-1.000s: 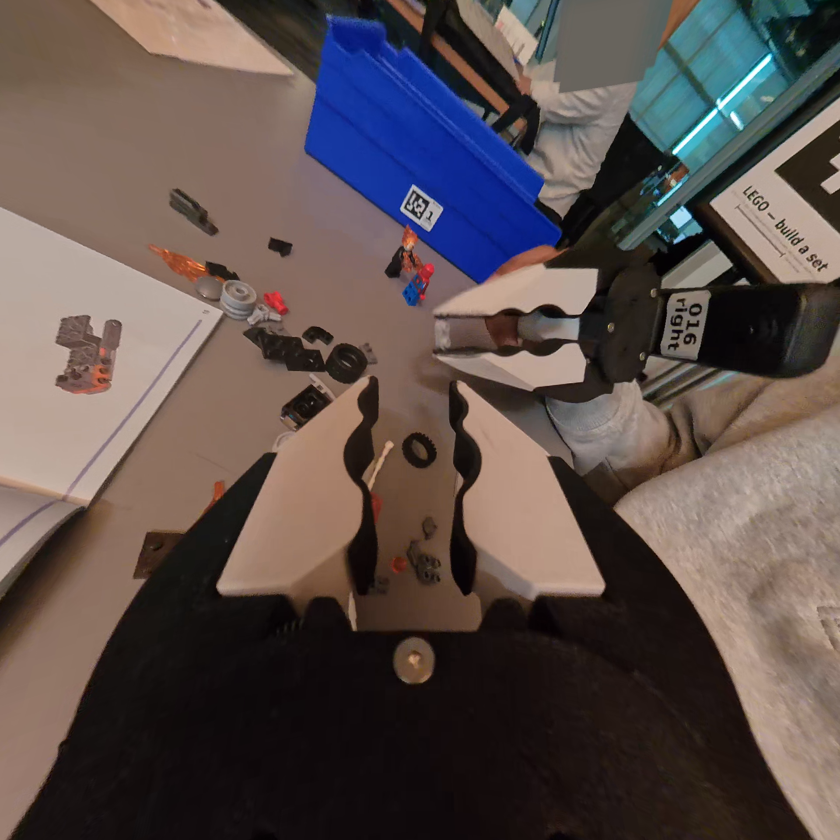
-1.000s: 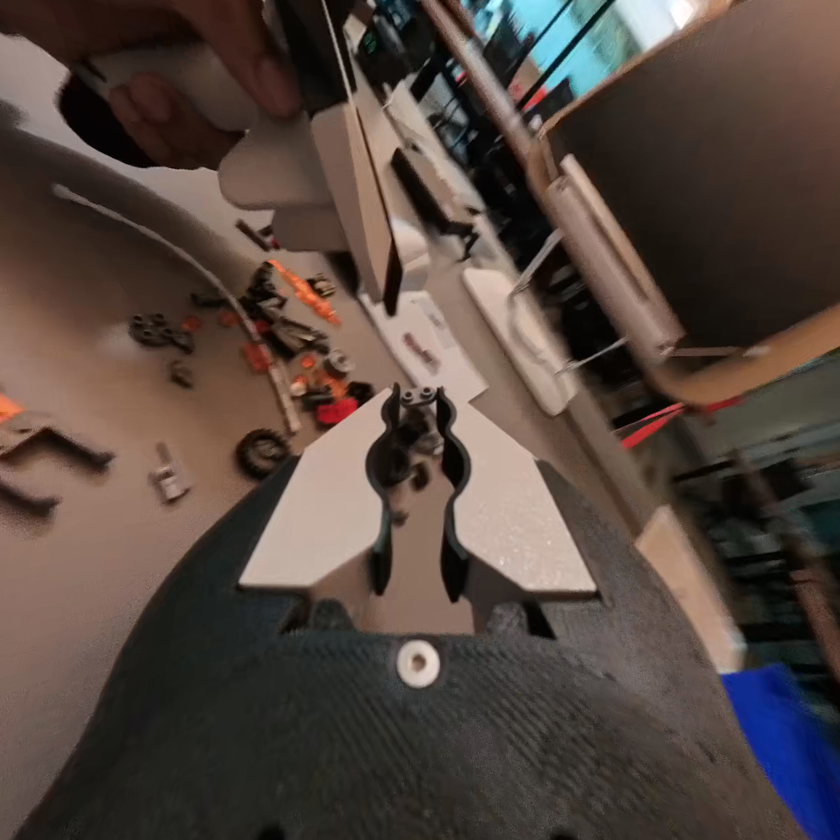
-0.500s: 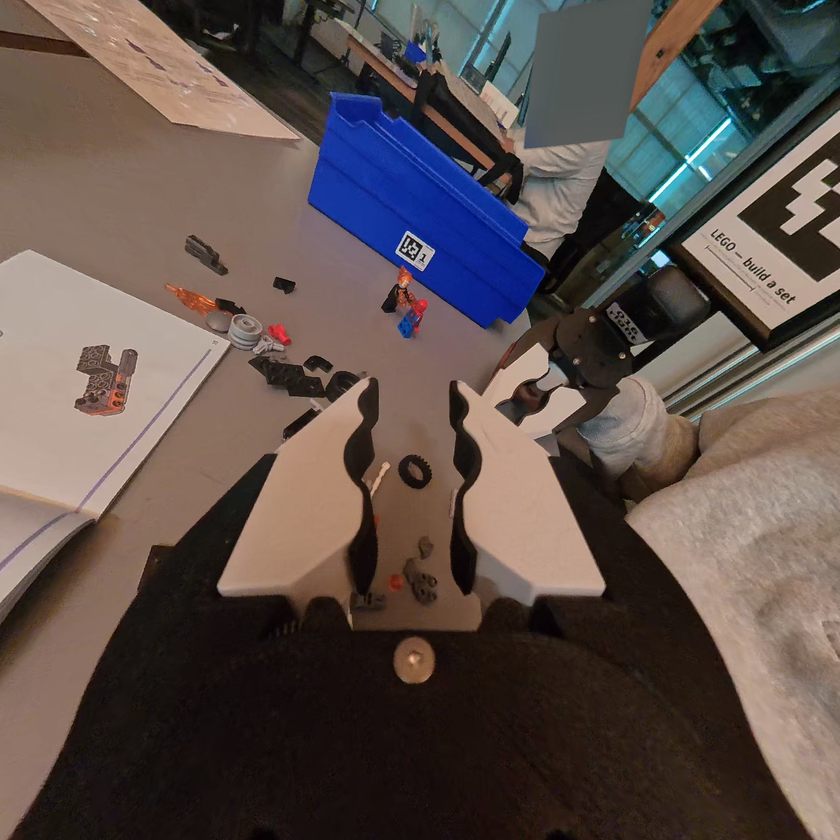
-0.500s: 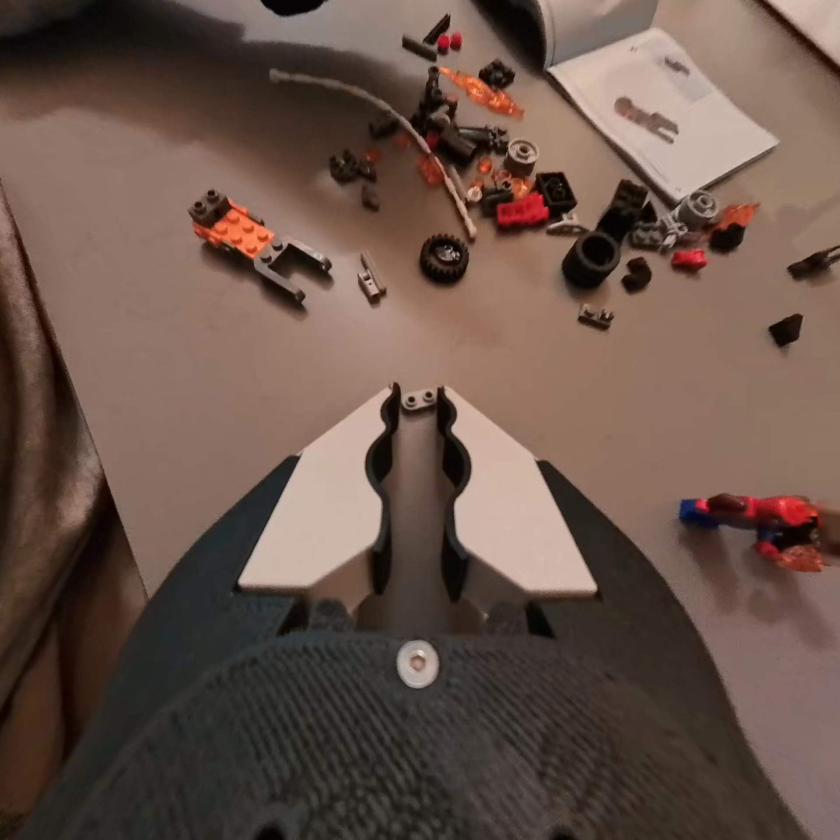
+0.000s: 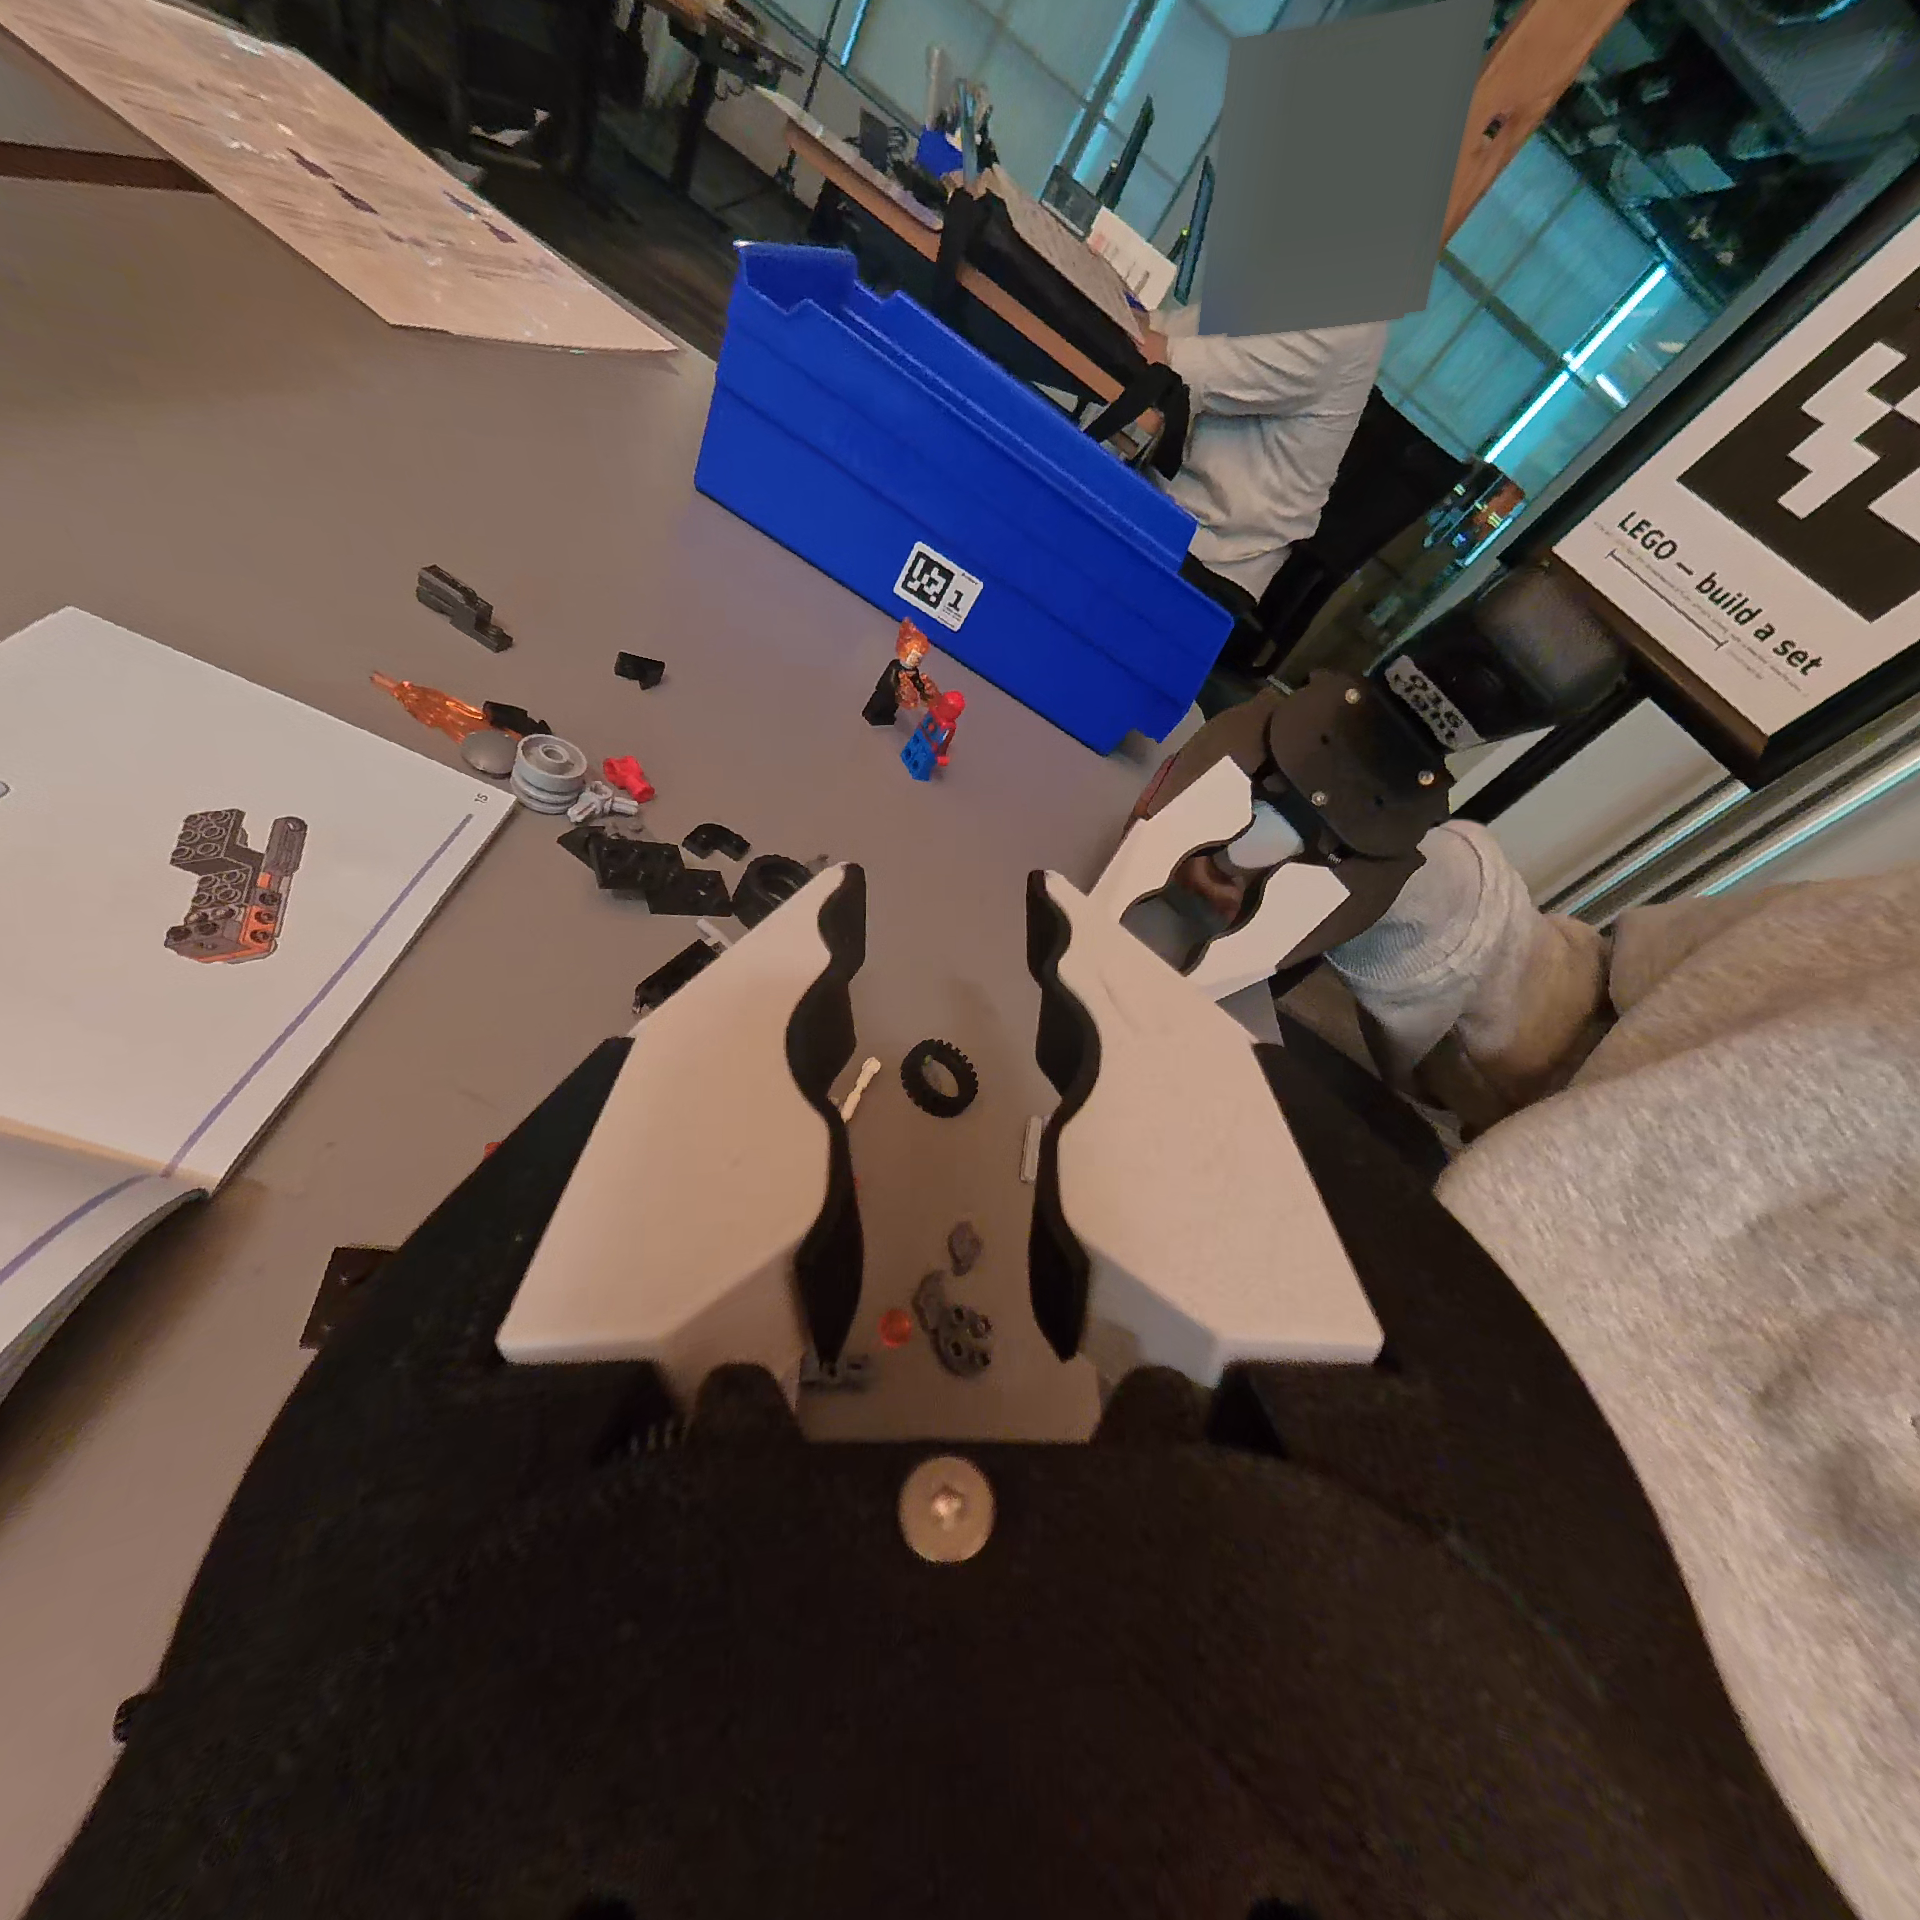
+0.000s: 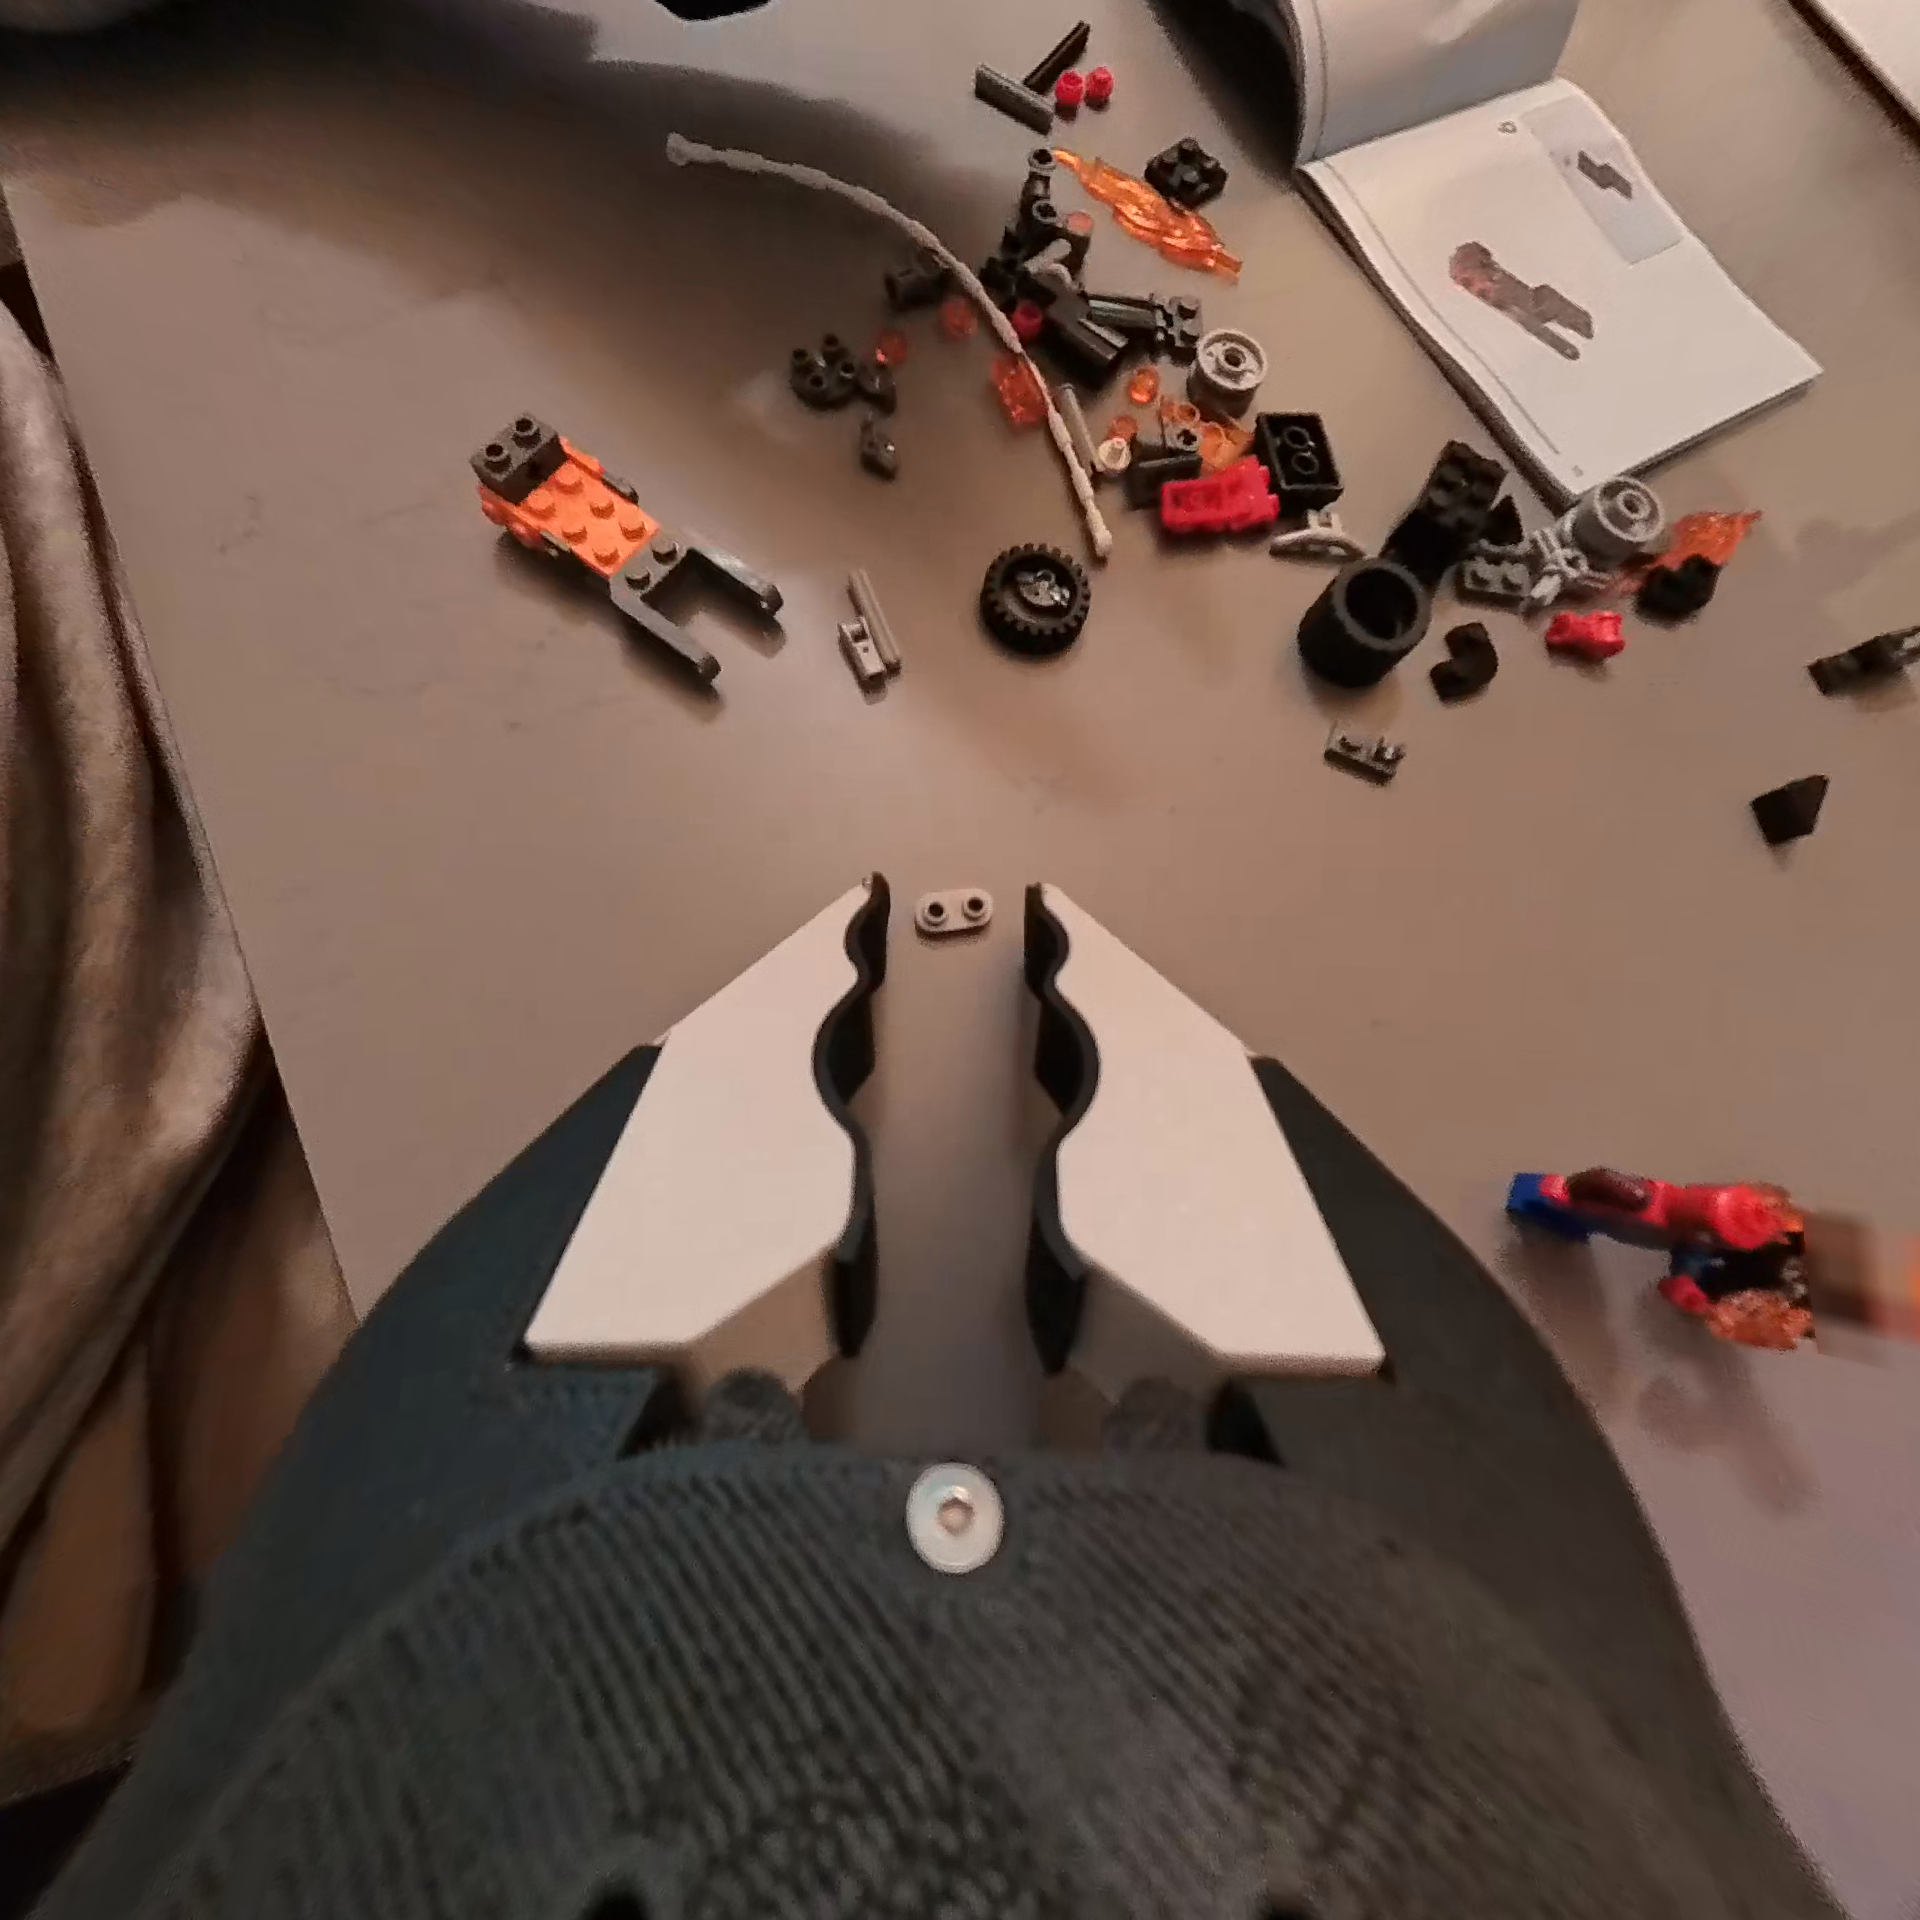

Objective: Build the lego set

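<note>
Your right hand-held gripper (image 6: 954, 899) stands narrowly parted, gripping nothing; the small grey plate (image 6: 954, 911) lies between its fingertips on the desk (image 6: 520, 831).

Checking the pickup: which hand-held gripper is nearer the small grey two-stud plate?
Right. The right hand-held gripper has the plate between its open fingertips; the left is over other pieces.

Grey table (image 6: 520, 831) carries scattered lego pieces (image 6: 1143, 395), booklet (image 6: 1558, 281), blue bin (image 5: 935, 499).
</note>
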{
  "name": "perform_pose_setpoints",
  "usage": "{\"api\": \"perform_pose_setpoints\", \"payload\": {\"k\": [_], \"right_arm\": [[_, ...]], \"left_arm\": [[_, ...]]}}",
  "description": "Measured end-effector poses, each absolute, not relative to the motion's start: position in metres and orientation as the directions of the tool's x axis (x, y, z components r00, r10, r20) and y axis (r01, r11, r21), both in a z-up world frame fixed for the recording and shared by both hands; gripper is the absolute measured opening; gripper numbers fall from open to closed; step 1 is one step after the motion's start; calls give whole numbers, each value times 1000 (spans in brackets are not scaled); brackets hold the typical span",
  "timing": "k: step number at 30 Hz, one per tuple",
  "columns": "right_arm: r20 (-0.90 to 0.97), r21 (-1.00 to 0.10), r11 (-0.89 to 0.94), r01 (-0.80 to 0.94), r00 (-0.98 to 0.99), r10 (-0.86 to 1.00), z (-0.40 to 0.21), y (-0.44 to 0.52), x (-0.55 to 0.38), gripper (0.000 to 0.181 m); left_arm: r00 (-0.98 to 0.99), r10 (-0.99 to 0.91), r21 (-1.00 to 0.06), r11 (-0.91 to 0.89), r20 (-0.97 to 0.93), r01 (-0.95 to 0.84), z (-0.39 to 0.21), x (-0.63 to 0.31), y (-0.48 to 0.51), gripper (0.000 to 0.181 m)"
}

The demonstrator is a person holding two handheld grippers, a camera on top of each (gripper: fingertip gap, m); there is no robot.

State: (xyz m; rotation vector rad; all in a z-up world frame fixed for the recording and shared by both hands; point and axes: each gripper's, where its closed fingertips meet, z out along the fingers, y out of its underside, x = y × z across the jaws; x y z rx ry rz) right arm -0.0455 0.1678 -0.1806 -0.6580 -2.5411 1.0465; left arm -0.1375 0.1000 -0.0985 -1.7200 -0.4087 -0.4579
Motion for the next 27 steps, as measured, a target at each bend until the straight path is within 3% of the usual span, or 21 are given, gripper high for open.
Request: {"api": "perform_pose_setpoints", "payload": {"k": [7, 27], "right_arm": [[21, -679, 655, 331, -884, 467, -185, 165, -44, 11], [26, -665, 610, 431, -803, 595, -182, 175, -45, 16]], "left_arm": [[874, 28, -852, -208, 485, 480, -100, -136, 101, 30], [910, 60, -879, -241, 409, 411, -108, -124, 94, 30]]}}
